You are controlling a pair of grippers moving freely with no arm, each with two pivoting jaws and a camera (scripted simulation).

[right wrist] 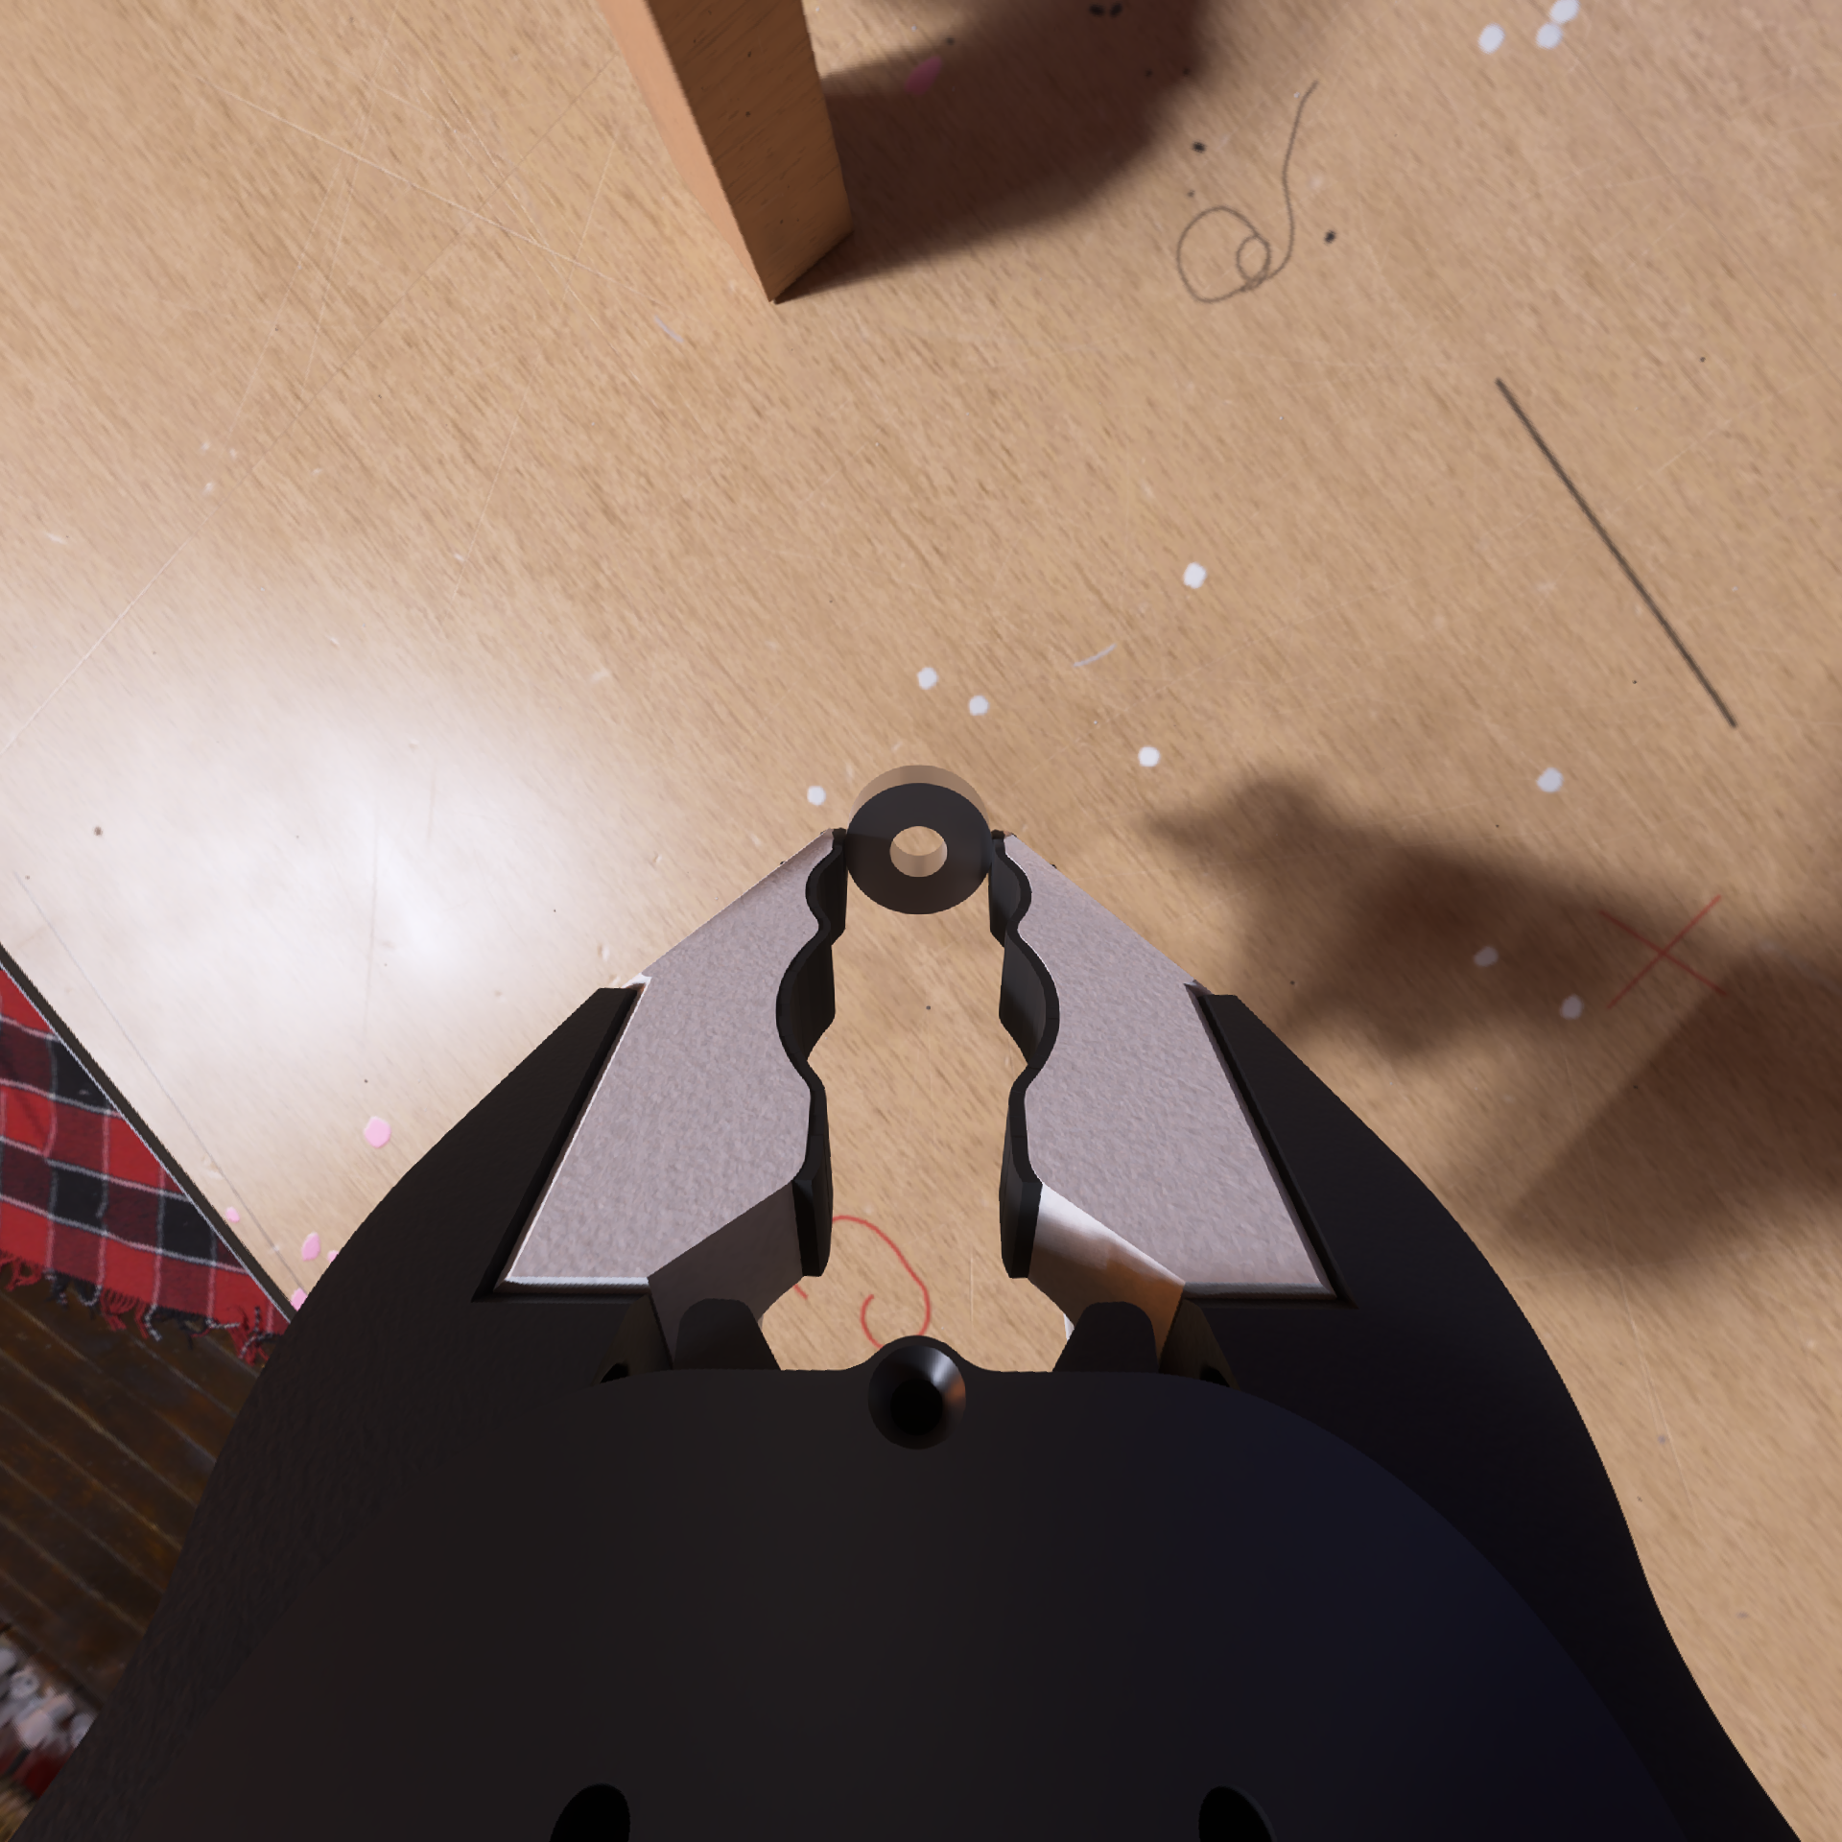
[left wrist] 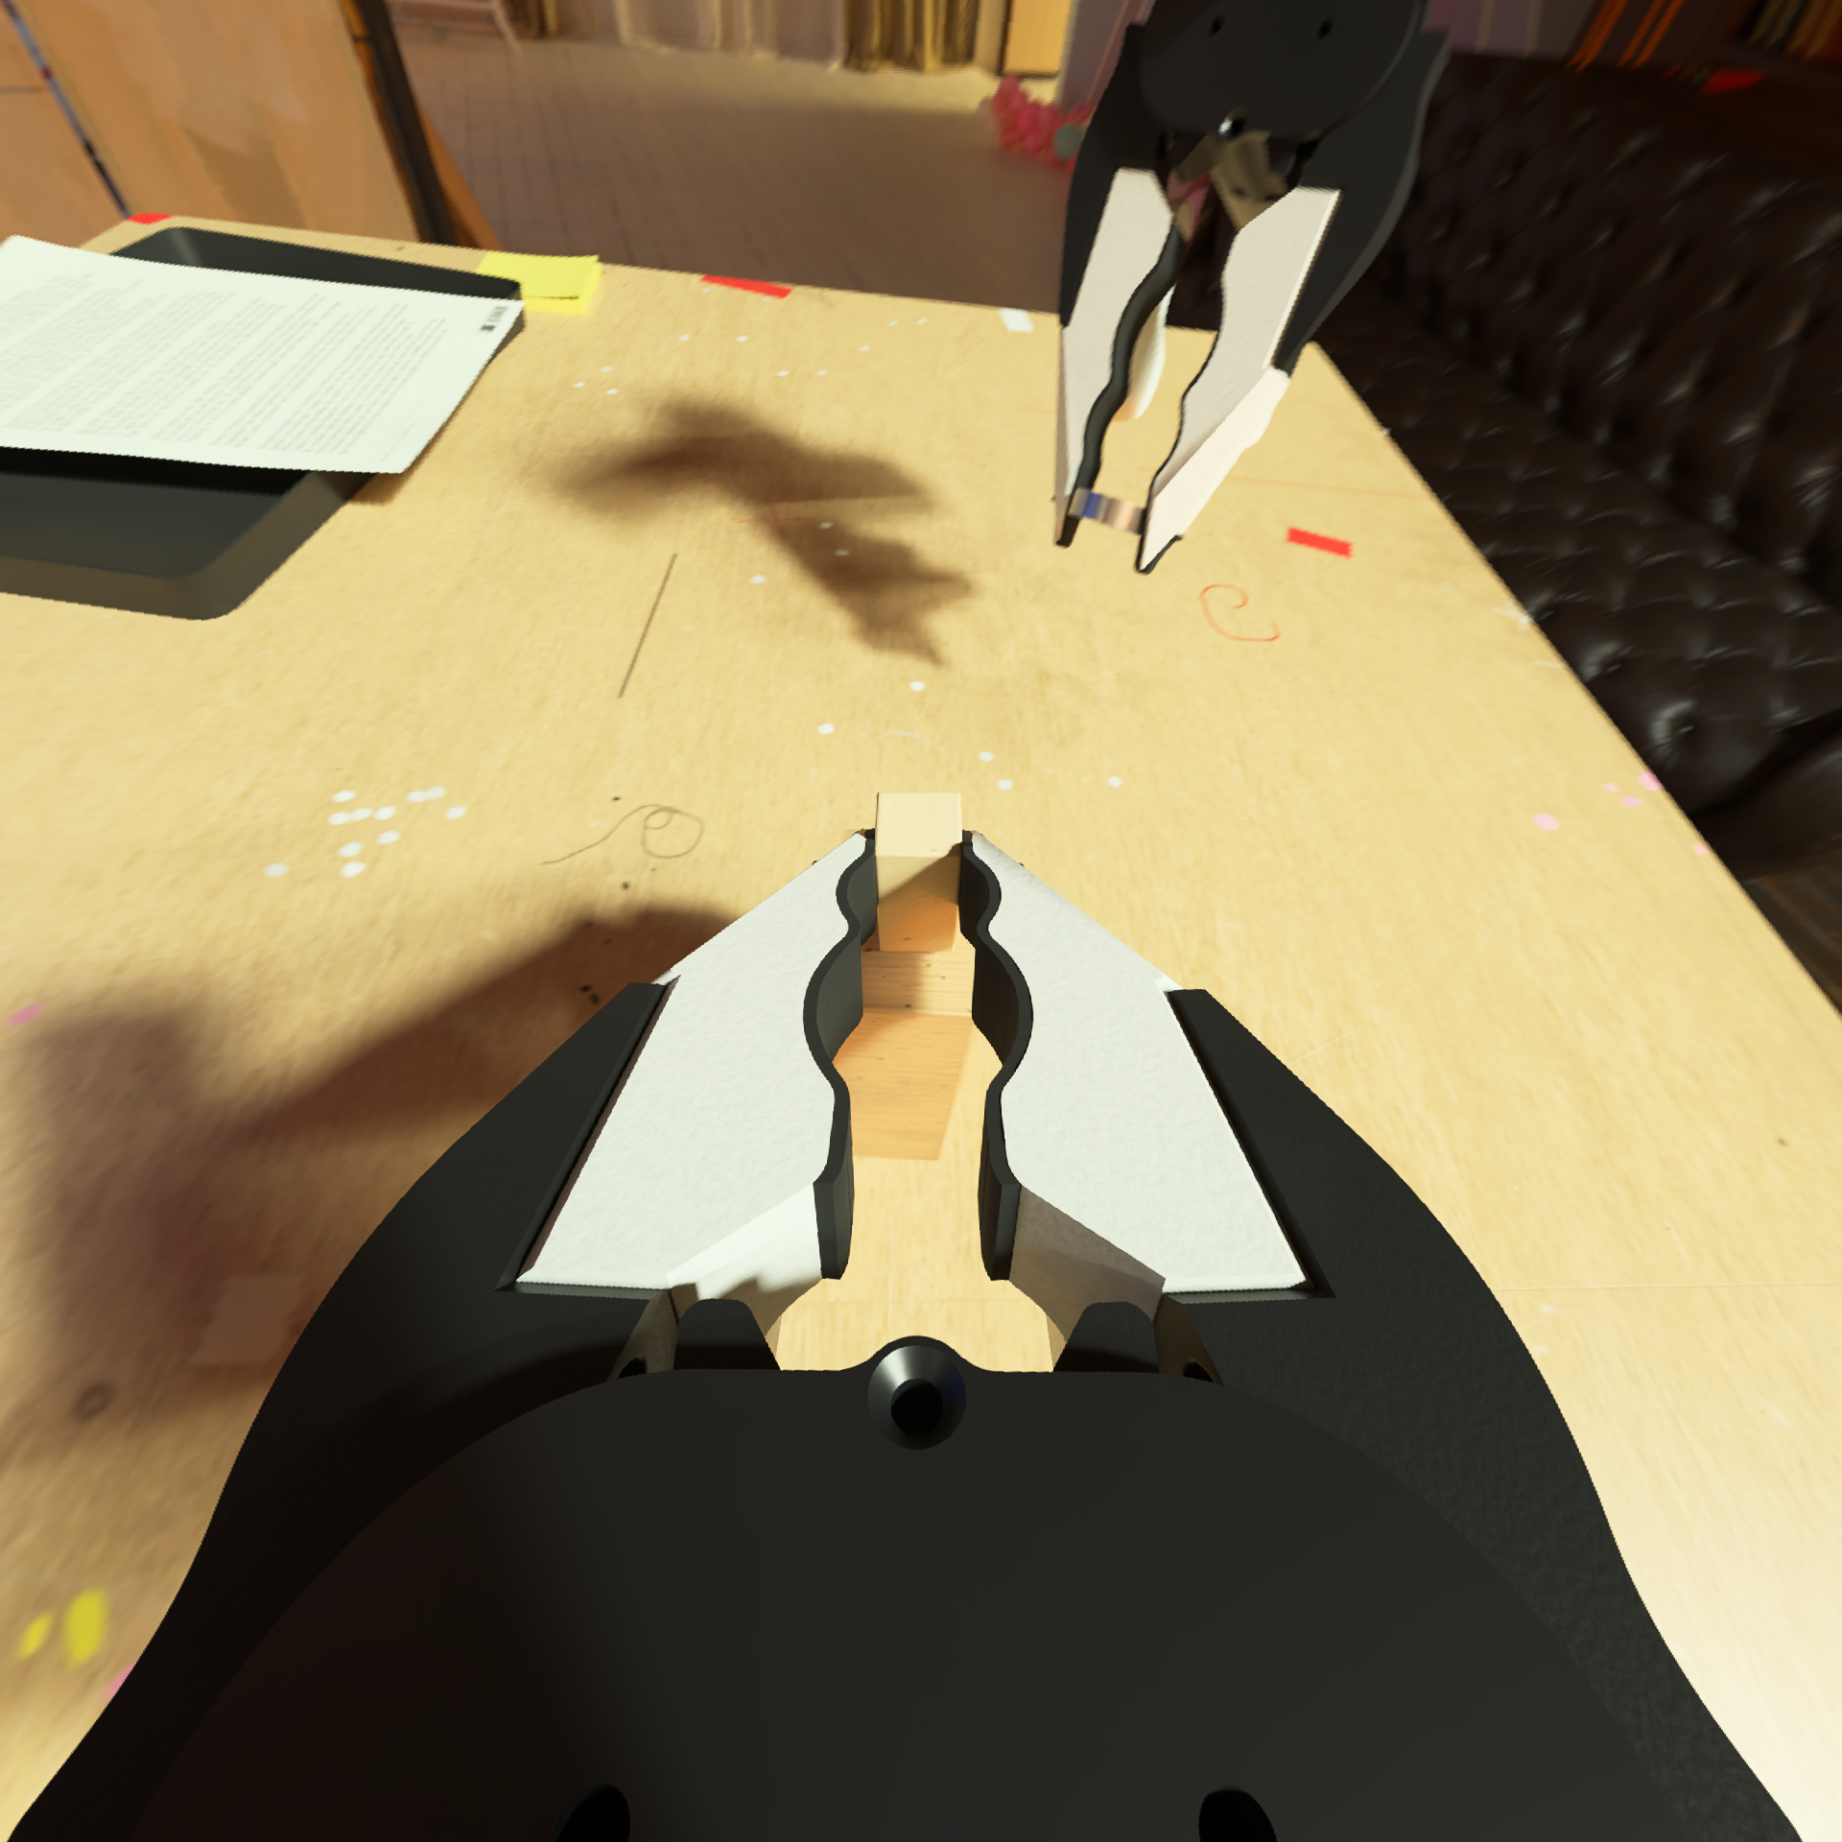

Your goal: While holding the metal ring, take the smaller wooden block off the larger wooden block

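My left gripper is shut on the smaller wooden block, a pale cuboid between its fingertips. Right below it stands the larger wooden block; I cannot tell whether the two touch. My right gripper is shut on the metal ring, a dark washer with a small hole, held above the table. In the left wrist view the right gripper hangs at the far right with the ring between its tips. The larger block also shows at the top of the right wrist view.
A light wooden table carries a dark tray with a printed sheet at the far left, and yellow sticky notes. A dark leather sofa runs along the right edge. A red plaid cloth lies below the table edge.
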